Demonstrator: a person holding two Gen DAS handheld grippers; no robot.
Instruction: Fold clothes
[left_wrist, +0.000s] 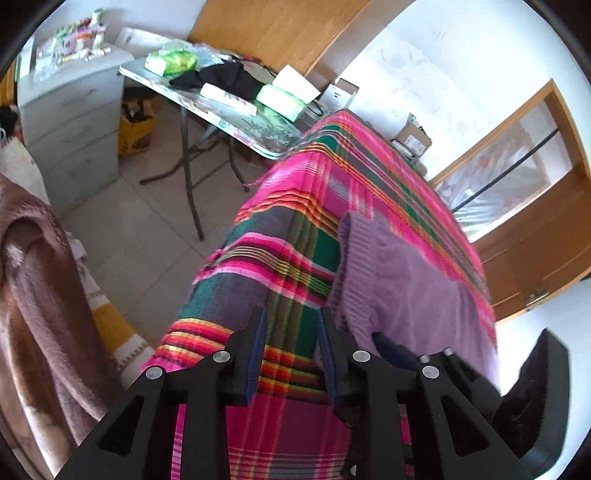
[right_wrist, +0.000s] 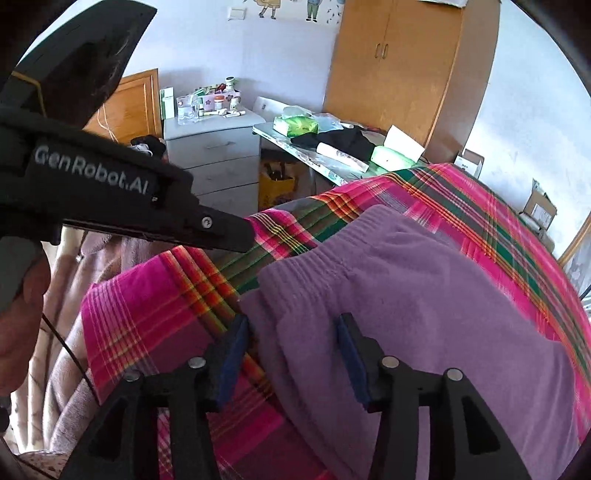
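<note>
Left gripper (left_wrist: 290, 328) and right gripper (right_wrist: 293, 334) both agape (jaws empty), hovering side by side.

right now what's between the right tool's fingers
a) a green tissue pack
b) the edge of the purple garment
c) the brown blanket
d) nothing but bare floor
b: in the right wrist view the right tool is open, and the edge of the purple garment runs into the gap between its fingers, lying on the plaid cloth.
</note>
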